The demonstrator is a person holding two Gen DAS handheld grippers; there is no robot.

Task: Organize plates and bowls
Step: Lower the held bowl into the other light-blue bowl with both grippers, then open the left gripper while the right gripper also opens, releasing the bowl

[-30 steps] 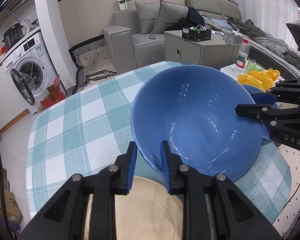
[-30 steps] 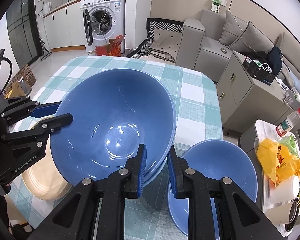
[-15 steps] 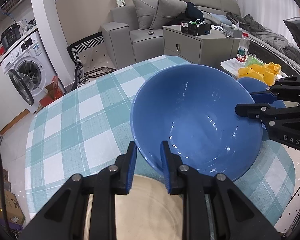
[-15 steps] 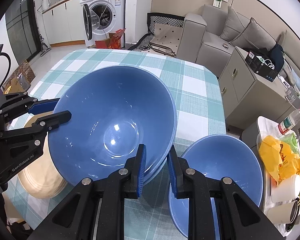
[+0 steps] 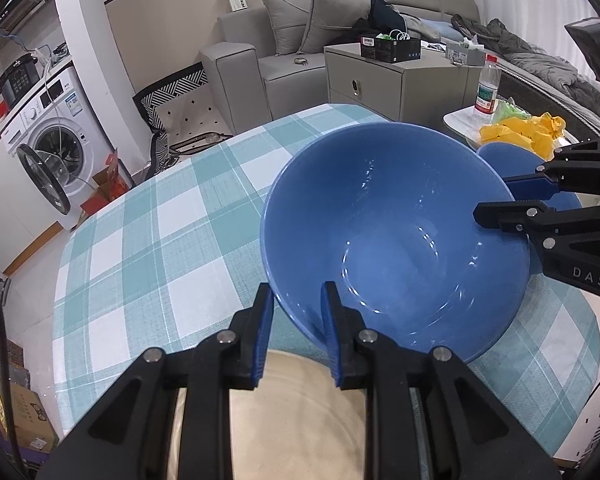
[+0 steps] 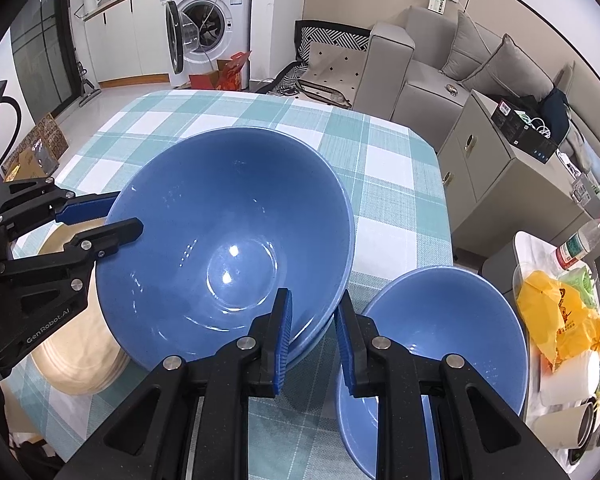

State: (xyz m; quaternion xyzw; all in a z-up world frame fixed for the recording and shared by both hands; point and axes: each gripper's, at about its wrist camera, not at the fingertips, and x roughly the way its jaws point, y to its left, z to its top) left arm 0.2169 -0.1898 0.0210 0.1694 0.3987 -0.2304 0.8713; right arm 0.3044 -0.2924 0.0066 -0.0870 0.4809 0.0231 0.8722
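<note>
A large blue bowl hangs tilted over the checked table, held by both grippers at opposite sides of its rim. My left gripper is shut on the near-left rim. My right gripper is shut on the right rim. In the right wrist view a second blue rim shows just beneath the bowl. A cream plate lies on the table under the left gripper. Another blue bowl stands on the table to the right.
Past the table's right edge, a small white side table carries a yellow bag, a water bottle and cups. A grey cabinet, a sofa and a washing machine stand beyond. Cardboard boxes sit on the floor at left.
</note>
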